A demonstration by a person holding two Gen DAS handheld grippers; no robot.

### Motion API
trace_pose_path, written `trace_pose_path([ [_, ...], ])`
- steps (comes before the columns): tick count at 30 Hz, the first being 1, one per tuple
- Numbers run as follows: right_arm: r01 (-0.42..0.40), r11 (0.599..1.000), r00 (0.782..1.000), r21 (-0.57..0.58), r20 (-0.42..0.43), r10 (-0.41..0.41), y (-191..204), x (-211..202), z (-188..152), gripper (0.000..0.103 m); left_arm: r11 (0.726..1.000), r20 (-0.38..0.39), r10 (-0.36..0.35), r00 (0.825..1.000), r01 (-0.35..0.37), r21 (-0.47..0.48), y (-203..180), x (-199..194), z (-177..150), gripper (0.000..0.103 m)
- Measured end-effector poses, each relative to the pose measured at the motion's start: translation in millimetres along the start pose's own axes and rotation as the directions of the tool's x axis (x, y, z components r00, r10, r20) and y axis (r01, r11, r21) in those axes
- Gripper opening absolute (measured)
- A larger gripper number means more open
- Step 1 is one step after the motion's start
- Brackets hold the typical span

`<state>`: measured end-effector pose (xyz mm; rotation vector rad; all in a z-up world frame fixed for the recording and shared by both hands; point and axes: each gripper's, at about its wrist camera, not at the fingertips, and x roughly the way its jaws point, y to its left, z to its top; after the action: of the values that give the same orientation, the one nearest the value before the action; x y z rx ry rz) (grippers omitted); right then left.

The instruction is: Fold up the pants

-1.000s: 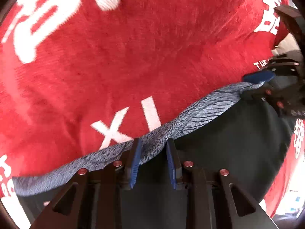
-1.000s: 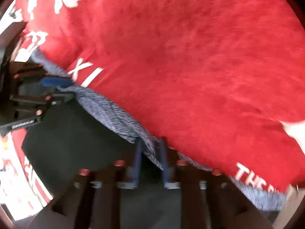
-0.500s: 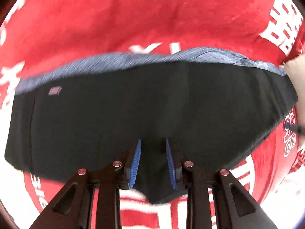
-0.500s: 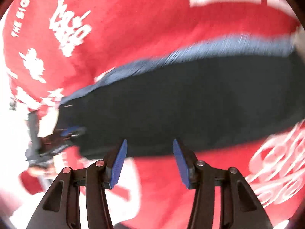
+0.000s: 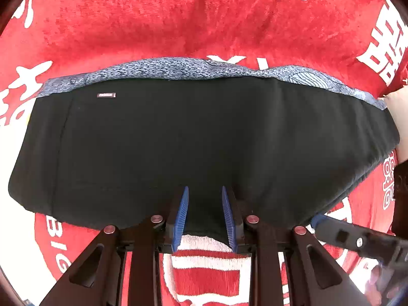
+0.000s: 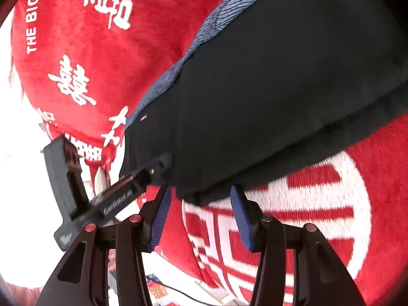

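Black pants (image 5: 204,140) with a blue-grey patterned waistband (image 5: 165,70) lie folded flat on a red blanket (image 5: 153,20). My left gripper (image 5: 204,191) is open, its blue pads over the near edge of the pants, holding nothing. My right gripper (image 6: 200,191) is open wide at the near corner of the pants (image 6: 280,89), empty. The left gripper's body (image 6: 107,199) shows in the right wrist view, and part of the right gripper (image 5: 352,234) shows in the left wrist view.
The red blanket (image 6: 89,63) has white characters and letters and covers the whole surface. Its edge falls away at the left of the right wrist view, with bright floor beyond.
Both grippers let go of the waistband and drew back toward the near edge of the pants. The pants now lie folded flat.
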<state>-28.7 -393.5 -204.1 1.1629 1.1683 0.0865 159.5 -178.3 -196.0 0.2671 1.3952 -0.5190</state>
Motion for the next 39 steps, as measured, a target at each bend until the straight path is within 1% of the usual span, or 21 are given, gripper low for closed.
trace_pose_path([
  [3, -0.006, 1.0, 1.0, 0.024, 0.018, 0.005, -5, -1, 3, 0.052, 1.0, 0.007, -0.014, 1.0, 0.014, 0.009, 0, 3, 0, 0.029],
  [7, -0.039, 0.995, 0.998, 0.092, 0.05, 0.035, -10, 3, 9, 0.051, 0.999, -0.001, -0.03, 1.0, 0.03, 0.025, -3, 15, 5, 0.029],
  [8, -0.038, 0.992, 0.998, 0.118, 0.058, 0.031, -12, 3, 11, 0.046, 0.999, -0.009, -0.035, 0.999, 0.035, 0.03, -4, 20, 7, 0.029],
  [9, -0.017, 0.99, 0.998, 0.143, 0.057, 0.009, -14, 4, 14, 0.021, 0.998, -0.019, -0.041, 0.999, 0.042, 0.036, -5, 23, 7, 0.029],
  [10, -0.007, 0.986, 0.998, 0.166, 0.057, -0.002, -16, 5, 17, 0.009, 0.998, -0.025, -0.044, 0.999, 0.045, 0.041, -5, 22, 5, 0.029],
  [12, -0.023, 0.987, 0.998, 0.161, 0.065, 0.012, -13, 1, 18, 0.008, 0.997, -0.034, -0.048, 0.998, 0.05, 0.066, -7, 21, 2, 0.029],
  [15, 0.017, 0.997, 0.998, 0.069, 0.057, -0.021, 2, -10, 5, 0.008, 0.993, -0.056, -0.066, 0.996, 0.071, 0.089, -9, 15, -12, 0.029],
  [16, 0.023, 0.997, 0.998, 0.069, 0.051, -0.027, 1, -10, 1, 0.008, 0.992, -0.057, -0.057, 0.997, 0.063, 0.109, -12, 14, -20, 0.029],
  [18, 0.055, 0.995, 0.998, 0.085, 0.035, -0.059, -8, -6, -9, 0.008, 0.99, -0.04, -0.029, 0.999, 0.034, 0.139, -15, 15, -35, 0.029],
  [20, 0.069, 0.993, 0.997, 0.098, 0.027, -0.072, -19, -1, -13, 0.008, 0.991, -0.018, -0.018, 1.0, 0.02, 0.135, -15, 17, -43, 0.029],
  [22, 0.066, 0.995, 0.997, 0.076, 0.035, -0.069, -22, -1, -13, 0.008, 0.989, 0.012, -0.004, 1.0, 0.002, 0.15, -18, 17, -48, 0.029],
  [24, 0.075, 0.996, 0.997, 0.05, 0.025, -0.076, -19, -4, -11, 0.009, 0.988, 0.019, 0.007, 1.0, -0.01, 0.154, -18, 16, -49, 0.029],
  [26, 0.094, 0.995, 0.996, 0.037, 0.005, -0.094, -15, -11, -9, 0.017, 0.991, 0.002, 0.018, 1.0, -0.018, 0.136, -14, 13, -44, 0.029],
  [27, 0.118, 0.993, 0.993, 0.017, 0.001, -0.118, -12, -18, -9, 0.024, 0.992, -0.005, 0.025, 1.0, -0.024, 0.123, -12, 10, -40, 0.029],
  [28, 0.146, 0.989, 0.989, -0.014, 0.008, -0.146, -8, -28, -9, 0.029, 0.994, -0.006, 0.028, 1.0, -0.027, 0.105, -8, 7, -35, 0.029],
  [30, 0.179, 0.98, 0.984, -0.081, 0.028, -0.177, -2, -51, -8, 0.029, 0.994, 0.01, 0.033, 0.999, -0.034, 0.101, -7, -1, -27, 0.029],
  [32, 0.231, 0.964, 0.972, -0.129, 0.067, -0.224, 5, -68, -4, 0.029, 0.99, 0.057, 0.055, 0.997, -0.062, 0.127, -5, -8, -9, 0.029],
  [34, 0.321, 0.932, 0.945, -0.169, 0.126, -0.303, 7, -86, 9, 0.029, 0.987, 0.092, 0.077, 0.993, -0.089, 0.137, -3, -8, 11, 0.029],
  [36, 0.383, 0.907, 0.919, -0.176, 0.172, -0.355, 6, -94, 26, 0.029, 0.985, 0.118, 0.103, 0.988, -0.118, 0.128, 2, -2, 40, 0.029],
  [37, 0.404, 0.899, 0.909, -0.167, 0.183, -0.374, 4, -95, 33, 0.029, 0.982, 0.13, 0.13, 0.983, -0.145, 0.117, 6, 4, 55, 0.029],
  [39, 0.437, 0.888, 0.89, -0.143, 0.206, -0.406, 1, -96, 48, 0.029, 0.979, 0.13, 0.176, 0.976, -0.188, 0.084, 16, 14, 72, 0.029],
])
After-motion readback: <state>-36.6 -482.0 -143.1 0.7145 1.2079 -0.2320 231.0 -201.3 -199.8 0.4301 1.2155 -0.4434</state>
